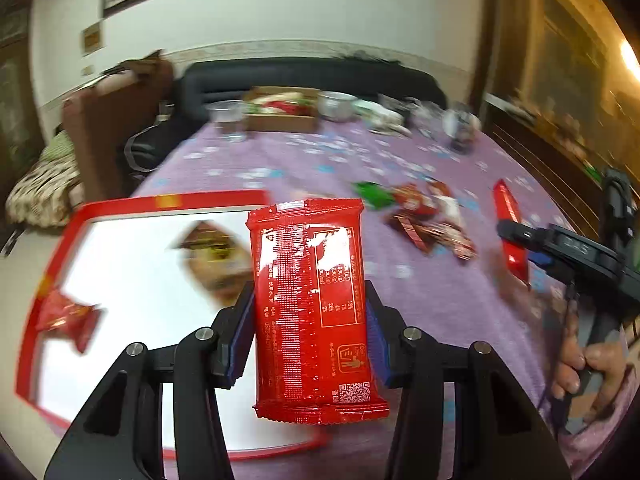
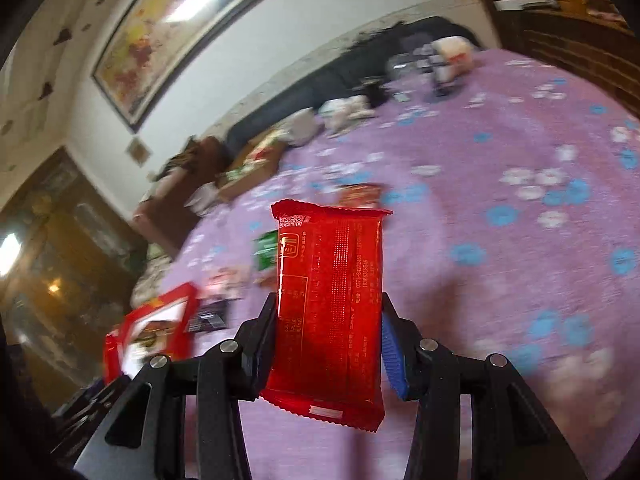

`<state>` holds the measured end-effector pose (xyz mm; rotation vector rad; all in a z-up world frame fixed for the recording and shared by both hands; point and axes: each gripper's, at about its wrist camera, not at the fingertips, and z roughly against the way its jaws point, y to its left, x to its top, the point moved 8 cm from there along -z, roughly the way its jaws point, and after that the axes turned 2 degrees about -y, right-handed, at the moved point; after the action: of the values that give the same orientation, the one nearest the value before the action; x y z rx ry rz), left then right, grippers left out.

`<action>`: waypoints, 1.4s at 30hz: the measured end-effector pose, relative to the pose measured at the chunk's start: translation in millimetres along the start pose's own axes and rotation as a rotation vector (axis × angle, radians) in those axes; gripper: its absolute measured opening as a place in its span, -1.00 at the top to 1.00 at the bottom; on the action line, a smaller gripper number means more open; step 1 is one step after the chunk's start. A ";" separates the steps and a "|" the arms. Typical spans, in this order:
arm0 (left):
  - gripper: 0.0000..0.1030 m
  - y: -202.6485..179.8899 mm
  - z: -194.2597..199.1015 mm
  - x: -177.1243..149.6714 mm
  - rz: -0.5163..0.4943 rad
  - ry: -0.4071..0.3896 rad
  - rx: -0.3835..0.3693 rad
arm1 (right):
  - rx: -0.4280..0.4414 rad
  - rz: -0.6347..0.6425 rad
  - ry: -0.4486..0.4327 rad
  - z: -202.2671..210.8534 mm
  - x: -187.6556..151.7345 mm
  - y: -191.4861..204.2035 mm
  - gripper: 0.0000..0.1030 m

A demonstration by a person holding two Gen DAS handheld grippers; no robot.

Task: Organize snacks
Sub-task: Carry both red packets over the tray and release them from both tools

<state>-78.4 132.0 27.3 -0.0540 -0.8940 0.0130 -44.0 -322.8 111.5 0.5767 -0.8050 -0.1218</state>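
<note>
The left tool [image 1: 310,328] is clamping a red snack packet [image 1: 312,304] by its two long edges, blue pads pressing in from either side. The packet is standing lengthwise along the tool, its long axis running away from the hand, one crimped end close to the wrist and the other pointing out toward the far side of the surface [image 1: 420,292]. Its printed back, with a nutrition panel and a QR code, is facing up. It is hanging in the air over the near right edge of a shallow red-rimmed box [image 1: 120,208] with a white floor.

Inside that box a small red wrapped sweet [image 1: 66,318] is lying near the left wall, and a brownish packet [image 1: 212,256], too blurred to name, is sitting toward the middle.

The right tool [image 2: 328,344] is gripping a second red packet [image 2: 330,312] in the same way, squeezed at its long sides, long axis pointing forward and slightly left, QR code at the far end. It is being held above the purple flowered cloth, well clear of the box.

Between the two, a loose heap of snacks [image 1: 424,216] is lying on the cloth, with a green wrapper [image 1: 374,192] at its left edge. At the far side a cardboard box [image 1: 282,110] is holding red and green packets, beside a clear plastic cup [image 1: 230,118].
</note>
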 end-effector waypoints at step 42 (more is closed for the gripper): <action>-0.17 169.2 5.8 -21.0 0.158 -0.030 0.359 | 0.325 0.439 0.291 -114.2 -119.9 272.3 -0.10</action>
<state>-94.2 300.6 5.7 0.2112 -0.9038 0.3214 -76.4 -5.8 115.9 0.6903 -0.6533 0.4942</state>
